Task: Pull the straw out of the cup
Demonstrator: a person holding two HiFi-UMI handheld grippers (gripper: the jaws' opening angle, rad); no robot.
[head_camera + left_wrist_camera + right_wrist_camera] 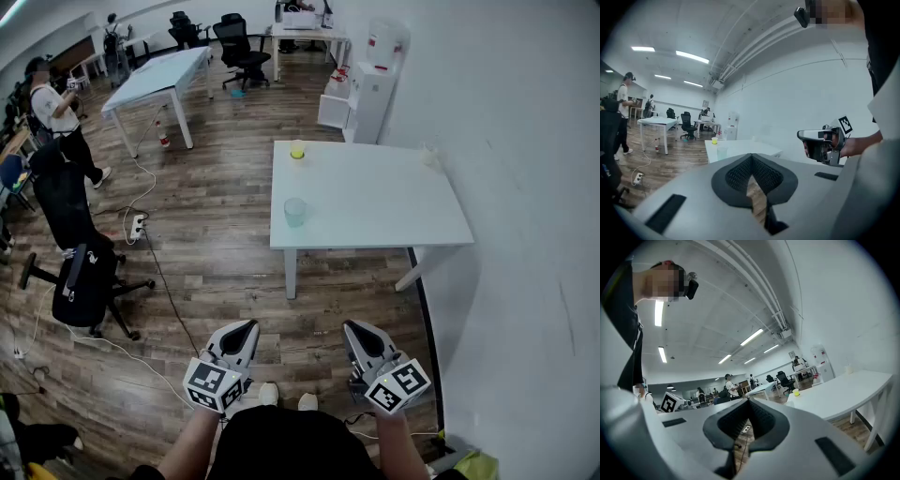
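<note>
Head view: a person stands on the wood floor [216, 234] with the left hand-held gripper [246, 330] and the right hand-held gripper [356, 332] held low and close to the body, shoe tips [269, 394] between them; both tools are well short of the white desk [375, 220], and only this view shows the desk top from above.

The left gripper view looks along its own jaws, which meet at the tips with a thin wedge of floor showing through behind them and nothing held; it alone catches the right hand-held gripper from the side, gripped in a hand, its marker cube uppermost. The right gripper view shows its jaws likewise closed at the tips and empty; it alone takes in the ceiling lights [751, 337].

On the desk, a clear cup [294, 211] stands near the front left edge; a yellow cup [297, 149] sits at the far left edge; a small clear container [430, 155] is at the far right corner, by the wall; the straw is too small to make out in any view.

To the left, a black office chair [84, 281] and a power strip [138, 225] with its cable lie on the floor; beyond the desk stands a water dispenser [373, 94]; farther off are a second desk [159, 80] and a standing person [56, 117].
</note>
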